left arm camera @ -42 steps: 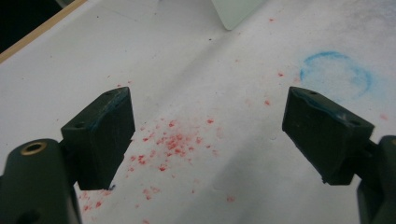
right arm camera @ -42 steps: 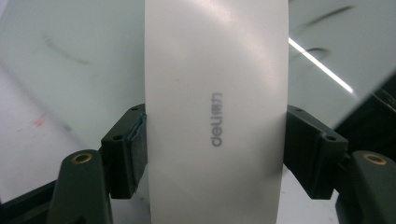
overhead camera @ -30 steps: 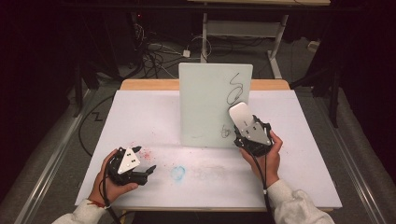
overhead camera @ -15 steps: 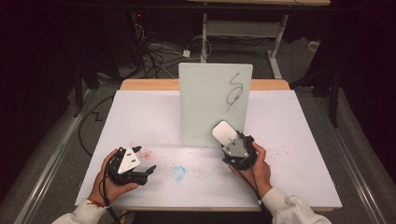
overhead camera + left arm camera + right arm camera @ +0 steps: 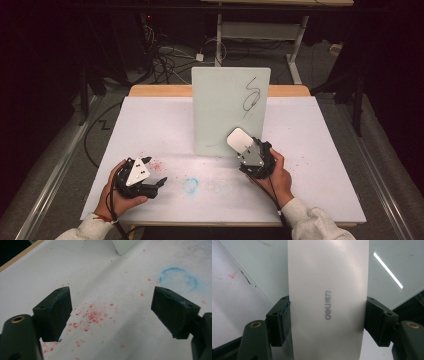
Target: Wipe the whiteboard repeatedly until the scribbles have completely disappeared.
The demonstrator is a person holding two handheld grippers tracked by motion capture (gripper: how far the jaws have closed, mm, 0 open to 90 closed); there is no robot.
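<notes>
A pale whiteboard (image 5: 220,110) stands upright at the middle of the table, with a black scribble (image 5: 250,97) near its top right. My right gripper (image 5: 248,152) is shut on a white eraser (image 5: 239,139) marked "deli" (image 5: 327,305), and its jaws clamp the eraser's two long sides. The eraser sits at the board's lower right corner, against or just in front of its face (image 5: 387,255). My left gripper (image 5: 156,186) rests low at the front left, open wide with nothing between its fingers (image 5: 53,312).
A white sheet (image 5: 320,130) covers the table. A blue ring stain (image 5: 190,185) and red specks (image 5: 92,316) mark it between the hands. A wooden edge (image 5: 160,90) runs along the back. Cables and a desk frame lie beyond on the floor.
My right gripper carried the eraser left and down along the board, from its right edge to its lower right corner. The left gripper has not moved.
</notes>
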